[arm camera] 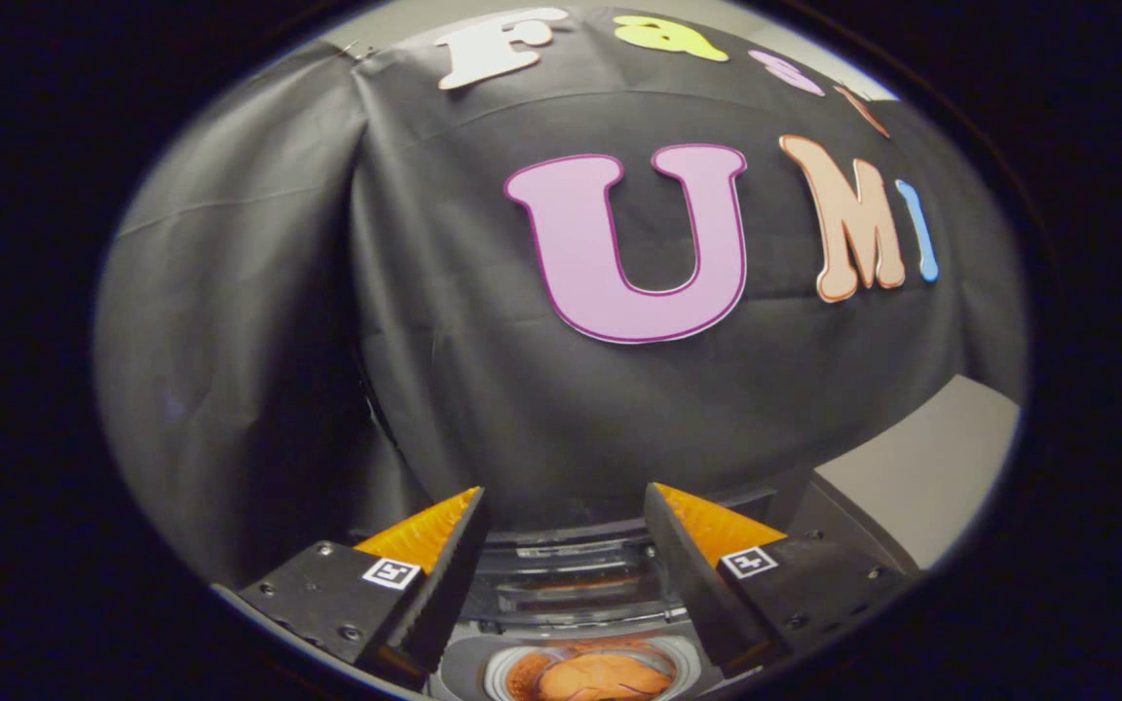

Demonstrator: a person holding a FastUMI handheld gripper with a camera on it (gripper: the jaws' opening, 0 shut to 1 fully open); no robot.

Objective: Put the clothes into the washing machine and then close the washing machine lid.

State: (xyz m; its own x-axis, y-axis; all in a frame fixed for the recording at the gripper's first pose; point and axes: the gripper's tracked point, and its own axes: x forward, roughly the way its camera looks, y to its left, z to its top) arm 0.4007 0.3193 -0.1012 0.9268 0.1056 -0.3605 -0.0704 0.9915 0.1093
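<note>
No word, brand or number is showing legibly on the washing machine (498, 672) or on its raised clear lid (571, 584). The only signs are sitting on the tongs (563, 492): a small square black-and-white coded tag (392, 572) on the left finger and a matching second tag (749, 562) on the right, each carrying a blocky pattern, not letters. The fingers are standing apart, gripping nothing, above the machine's open drum.
</note>
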